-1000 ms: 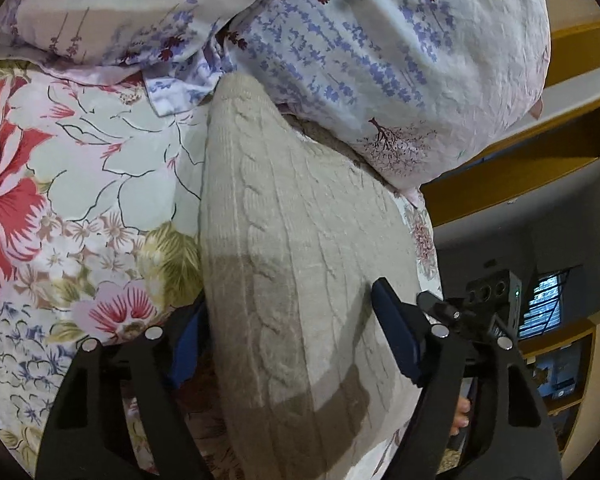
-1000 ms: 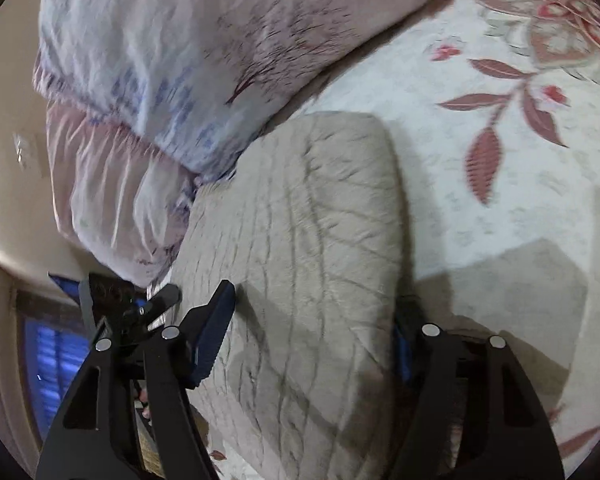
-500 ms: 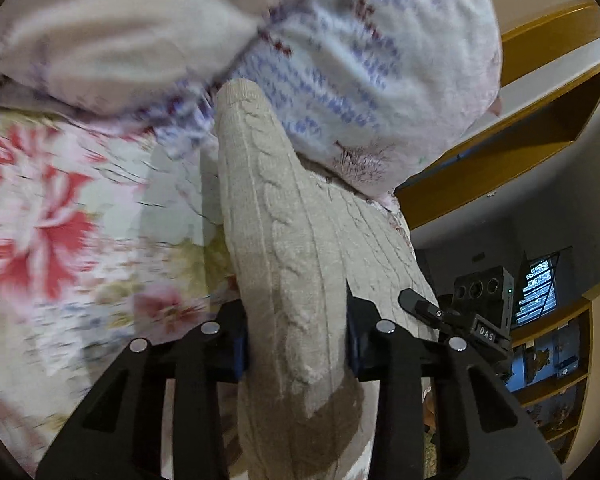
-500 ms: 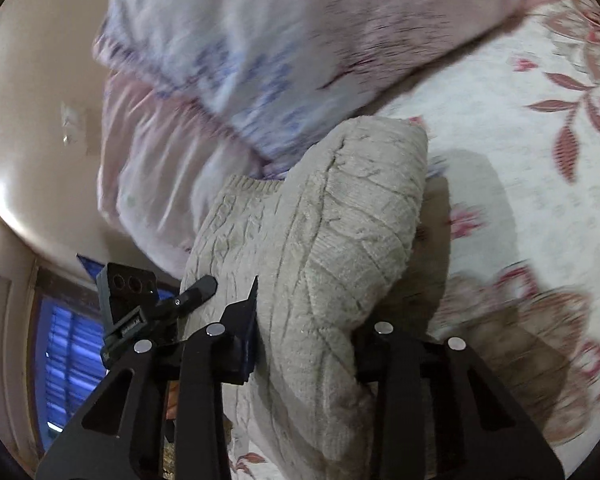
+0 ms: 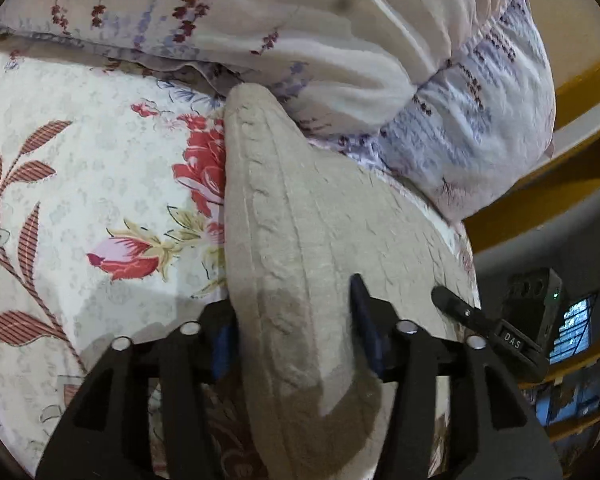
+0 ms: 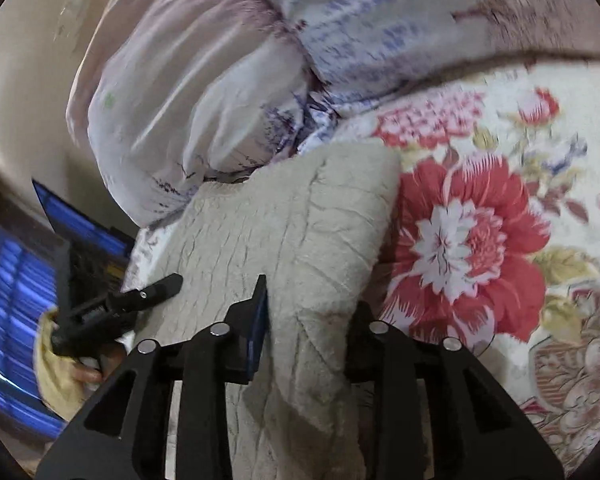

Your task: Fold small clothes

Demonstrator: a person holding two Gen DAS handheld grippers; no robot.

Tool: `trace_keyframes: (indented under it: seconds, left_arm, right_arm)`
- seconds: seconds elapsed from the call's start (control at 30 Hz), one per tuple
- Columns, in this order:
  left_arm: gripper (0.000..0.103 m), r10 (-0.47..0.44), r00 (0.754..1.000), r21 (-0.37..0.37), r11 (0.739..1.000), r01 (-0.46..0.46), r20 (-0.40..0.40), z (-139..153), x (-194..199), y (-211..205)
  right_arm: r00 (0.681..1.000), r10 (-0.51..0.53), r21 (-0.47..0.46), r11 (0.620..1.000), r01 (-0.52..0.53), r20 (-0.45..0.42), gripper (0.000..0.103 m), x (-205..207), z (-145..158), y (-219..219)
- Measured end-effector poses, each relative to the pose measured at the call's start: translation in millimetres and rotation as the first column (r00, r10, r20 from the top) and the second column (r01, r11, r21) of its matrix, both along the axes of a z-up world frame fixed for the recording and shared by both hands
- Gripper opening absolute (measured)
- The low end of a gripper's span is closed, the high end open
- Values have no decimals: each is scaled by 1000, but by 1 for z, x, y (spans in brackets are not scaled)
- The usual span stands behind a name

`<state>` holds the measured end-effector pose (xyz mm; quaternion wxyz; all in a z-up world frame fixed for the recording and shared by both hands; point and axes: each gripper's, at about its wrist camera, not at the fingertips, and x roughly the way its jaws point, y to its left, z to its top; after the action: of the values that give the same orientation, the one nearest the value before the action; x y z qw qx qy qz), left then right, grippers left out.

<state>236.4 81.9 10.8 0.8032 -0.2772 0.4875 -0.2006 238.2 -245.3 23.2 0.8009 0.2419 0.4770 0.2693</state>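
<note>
A beige cable-knit sweater (image 5: 300,216) lies folded on the flowered bedspread (image 5: 80,184), its far end against the pillows. My left gripper (image 5: 296,324) is shut on one near edge of it, the knit bunched between the jaws. In the right wrist view my right gripper (image 6: 312,320) is shut on the other near edge of the sweater (image 6: 300,216). Each view shows the other gripper beside the sweater: the right one (image 5: 496,328) and the left one (image 6: 112,308).
Pale floral pillows (image 5: 340,40) lie stacked just beyond the sweater, also in the right wrist view (image 6: 228,80). The bedspread (image 6: 480,220) spreads to the right. A yellow wooden shelf (image 5: 540,184) and a blue-lit window (image 6: 12,308) lie past the bed's edge.
Both grippers went from wide open around the sweater to closed on its near edges, then moved with it. The views swung across the bedspread and the jaws now stand a little wider.
</note>
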Motion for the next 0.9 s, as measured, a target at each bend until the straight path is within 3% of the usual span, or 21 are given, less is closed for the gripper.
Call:
trace_keyframes:
  seconds: [0.03,0.2,0.33,0.4,0.47,0.53,0.63,0.7,0.73,0.8,0.9]
  left_arm:
    - [63,1,1000,38,999,-2,19,3,-1,-2]
    - [69,26,989,210,976,-57,146,32,-12,-8]
    - [75,34,953,312,941,-132,300,60,-32,-14]
    - [77,-2,939,355,926,-128,343,69,-39,-27]
    - [78,-53,928,409,906,-111,370,75,-43,-43]
    - [79,-92,920,465,879,-104,380,76,-45,-57]
    - [79,-130,917,549,829,-108,376,72,-50,-68]
    - [79,-139,918,587,801,-117,372,70,-53,-71]
    - [80,-140,918,601,790,-122,371,69,-55,-71]
    - [82,-141,919,613,780,-127,369,68,-61,-67]
    - [83,-135,924,620,774,-128,359,65,-65,-64]
  right_arm:
    - [1000,-5,17,1000,5,-13,33,0,0,-5]
    - [998,-55,47,997,55,-2,36,-8,7,-18]
    - [995,-96,46,994,95,9,34,-1,10,-21]
    - [992,-115,-25,993,117,56,13,1,14,-14]
    - [986,-146,-135,978,156,81,12,4,13,-6]
    - [983,-174,-187,966,181,54,12,8,6,-4]
    - [983,-169,-224,958,180,67,16,4,12,-4]
    - [978,-170,-247,949,196,122,31,-7,23,-3]
    - [975,-164,-256,946,198,150,33,-13,28,-2]
    - [967,-116,-258,950,174,225,40,-30,41,3]
    - [962,-42,-267,957,117,271,41,-47,49,15]
